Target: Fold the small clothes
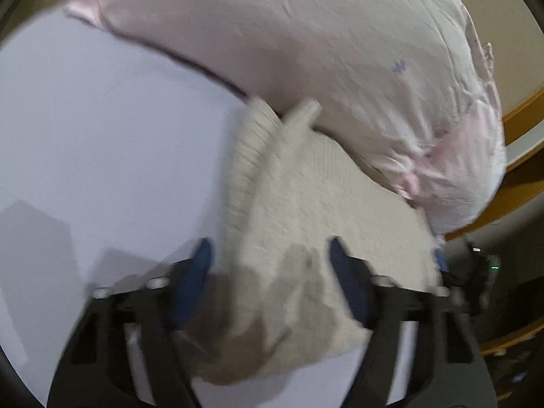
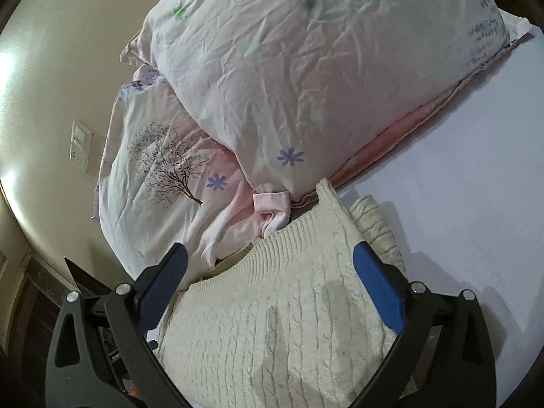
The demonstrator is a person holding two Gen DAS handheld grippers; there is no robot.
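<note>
A cream knitted sweater (image 1: 306,210) lies bunched on the pale bed sheet (image 1: 102,136), against the pillows. It also shows in the right wrist view (image 2: 272,323), ribbed hem toward the pillows. My left gripper (image 1: 268,255) is open, its blue-padded fingers (image 1: 346,282) on either side of a fold of the sweater. My right gripper (image 2: 272,258) is open, its blue pads (image 2: 377,282) spread wide over the sweater. The left wrist view is blurred.
A large pink flowered pillow (image 2: 306,68) lies just beyond the sweater, over a second pillow with a tree print (image 2: 163,166). It shows in the left wrist view too (image 1: 323,40). A beige wall (image 2: 51,85) with a switch plate (image 2: 80,144) stands behind. Bare sheet (image 2: 476,170) lies to the right.
</note>
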